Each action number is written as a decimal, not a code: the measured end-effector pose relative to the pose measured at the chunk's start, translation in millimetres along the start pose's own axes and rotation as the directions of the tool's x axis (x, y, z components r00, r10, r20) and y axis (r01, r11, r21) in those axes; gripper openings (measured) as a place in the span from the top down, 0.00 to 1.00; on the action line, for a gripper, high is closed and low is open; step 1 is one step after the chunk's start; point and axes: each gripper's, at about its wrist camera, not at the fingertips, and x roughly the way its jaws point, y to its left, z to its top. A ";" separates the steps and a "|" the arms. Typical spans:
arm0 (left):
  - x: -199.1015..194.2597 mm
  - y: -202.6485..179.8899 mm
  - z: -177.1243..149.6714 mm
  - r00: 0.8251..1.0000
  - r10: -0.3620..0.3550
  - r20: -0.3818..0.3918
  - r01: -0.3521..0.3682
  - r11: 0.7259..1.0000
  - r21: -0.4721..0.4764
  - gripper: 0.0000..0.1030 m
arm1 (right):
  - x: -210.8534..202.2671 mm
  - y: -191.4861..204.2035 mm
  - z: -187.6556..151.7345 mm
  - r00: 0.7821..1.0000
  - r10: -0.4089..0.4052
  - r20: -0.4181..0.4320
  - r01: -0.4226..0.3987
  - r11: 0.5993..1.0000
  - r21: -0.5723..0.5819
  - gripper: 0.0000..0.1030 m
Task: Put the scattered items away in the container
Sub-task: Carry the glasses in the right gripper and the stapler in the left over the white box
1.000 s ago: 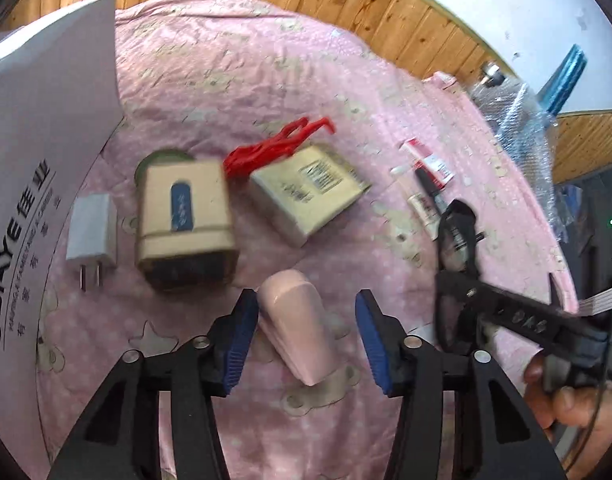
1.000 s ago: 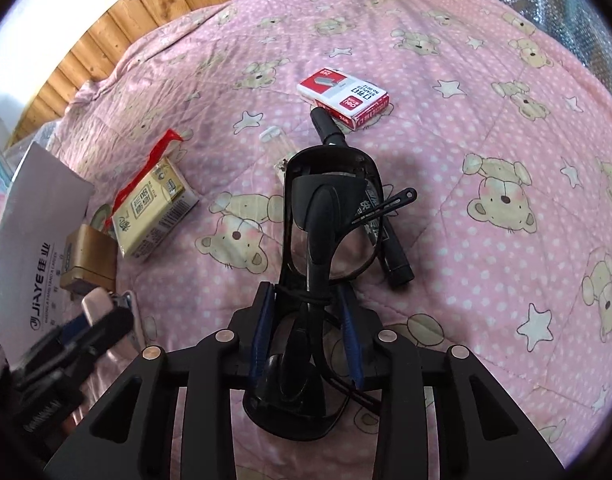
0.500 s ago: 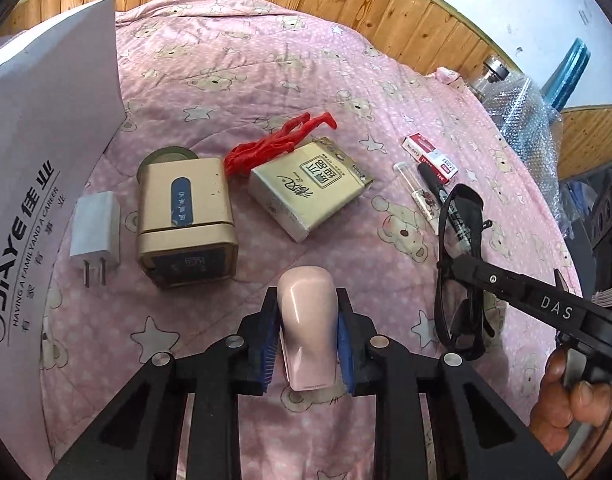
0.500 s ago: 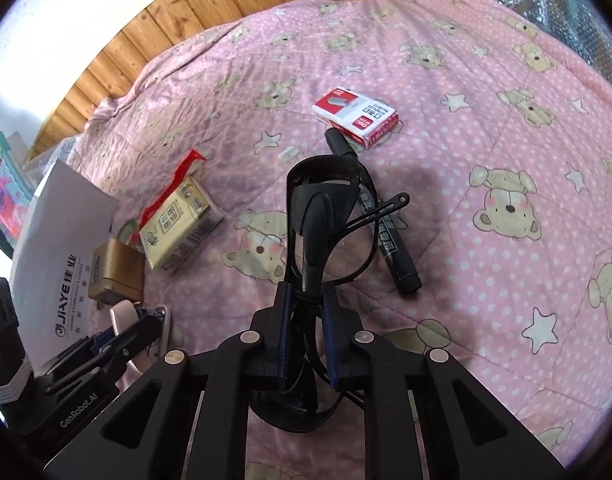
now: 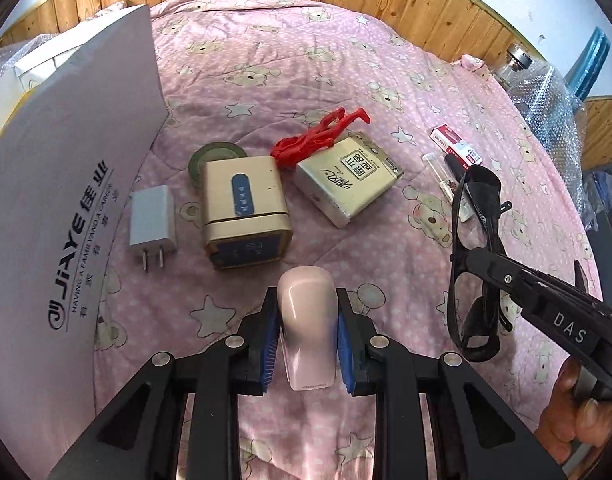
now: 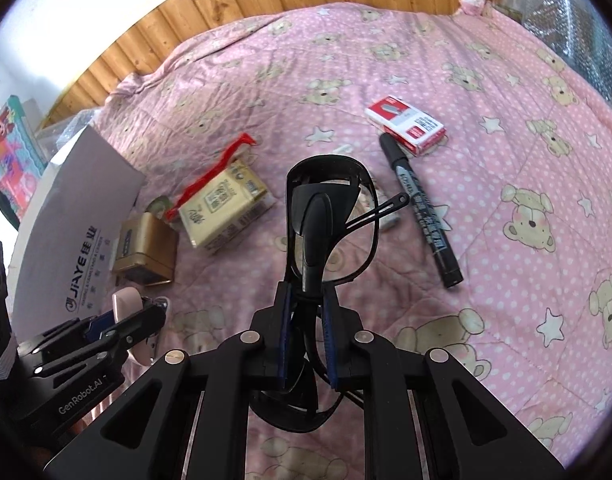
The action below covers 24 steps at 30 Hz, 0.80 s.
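Left tool clamping a pink case, right tool pinching black glasses, lower lens hiding behind its fingers, box cut off at left.

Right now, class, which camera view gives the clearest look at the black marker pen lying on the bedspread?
The right wrist view: the black marker pen lies there in full length, beside the red and white box. In the left wrist view only a short dark piece shows, partly hidden behind the glasses held by the right gripper.
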 end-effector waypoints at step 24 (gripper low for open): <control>-112.8 61.8 2.3 0.994 -0.064 0.094 0.073 0.993 -0.089 0.74 | -44.1 137.1 13.3 0.993 0.103 0.052 -0.090 0.972 -0.217 0.85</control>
